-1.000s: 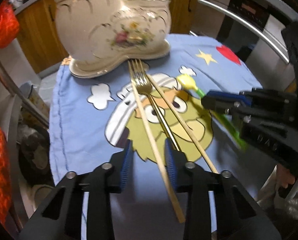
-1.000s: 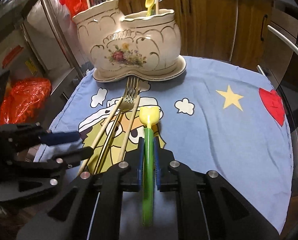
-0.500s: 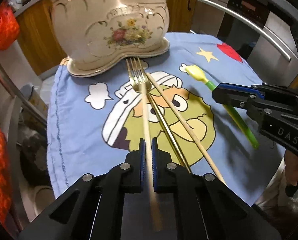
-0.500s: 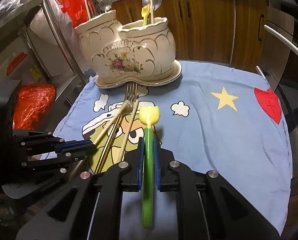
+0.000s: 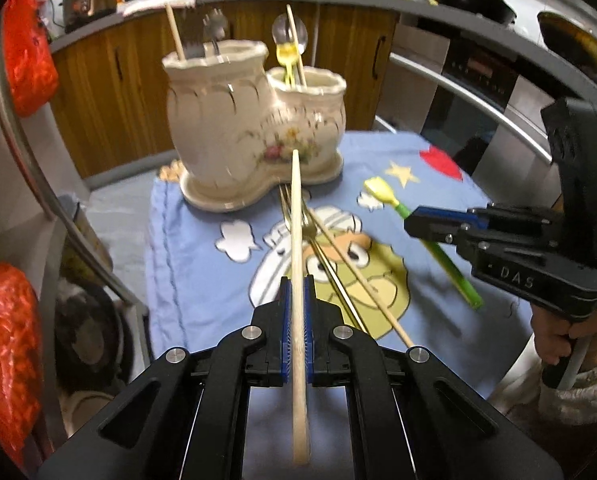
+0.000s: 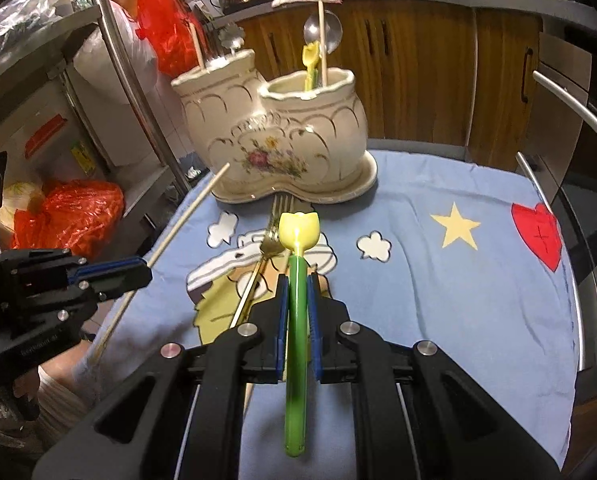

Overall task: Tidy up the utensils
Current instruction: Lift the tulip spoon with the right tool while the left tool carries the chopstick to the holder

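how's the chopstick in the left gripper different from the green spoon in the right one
The chopstick is thin, plain wood and straight; the green spoon is thicker plastic with a yellow tulip-shaped head. The chopstick sits in the left gripper, the spoon in the right gripper. Both are clamped, lifted off the cloth and aimed toward the ceramic holder.

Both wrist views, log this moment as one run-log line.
left tongs: shut on chopstick | right tongs: shut on green spoon | gold fork, second chopstick: on cloth

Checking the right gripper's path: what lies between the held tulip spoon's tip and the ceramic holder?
In the right wrist view, only the gold fork, tines toward the ceramic holder, on the blue cloth, beyond the tulip spoon.
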